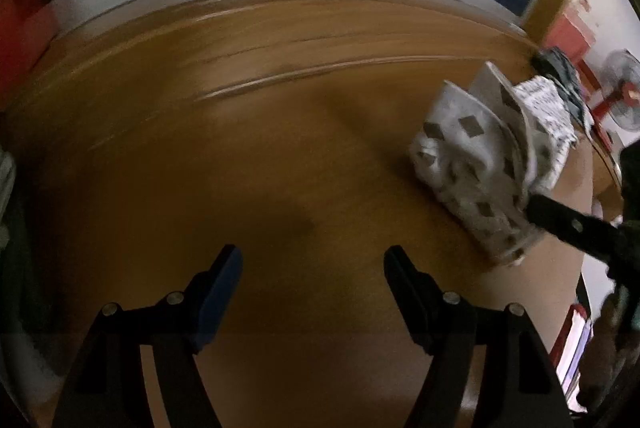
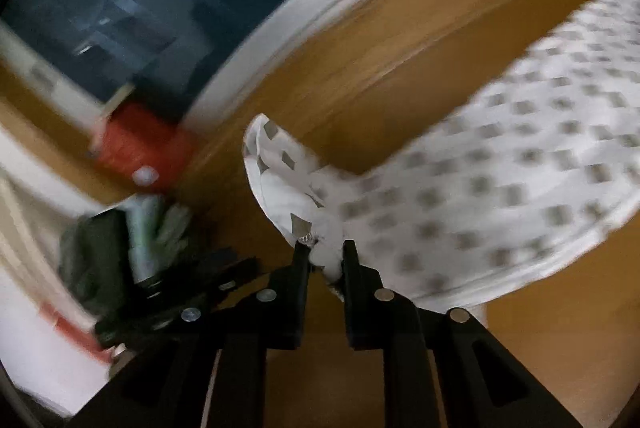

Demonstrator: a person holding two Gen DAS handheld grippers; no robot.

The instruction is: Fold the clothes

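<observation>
Left gripper (image 1: pixel 313 260): jaws spread wide, nothing held, bare wooden table (image 1: pixel 240 131) seen between the fingers. White garment with grey diamond print (image 1: pixel 476 163) is seen bunched at the table's right side, pinched at its near edge by the right gripper (image 1: pixel 532 205). A second folded black-and-white printed cloth (image 1: pixel 546 111) is seen just behind it, only in the left wrist view.

Right wrist view: right gripper (image 2: pixel 326 248) clamped on a gathered edge of the garment (image 2: pixel 480 187), which is spread blurred across the table (image 2: pixel 360 87) to the right. The left gripper (image 2: pixel 208 284) is visible at lower left. A red object (image 2: pixel 140 147) is seen beyond it, too blurred to identify.
</observation>
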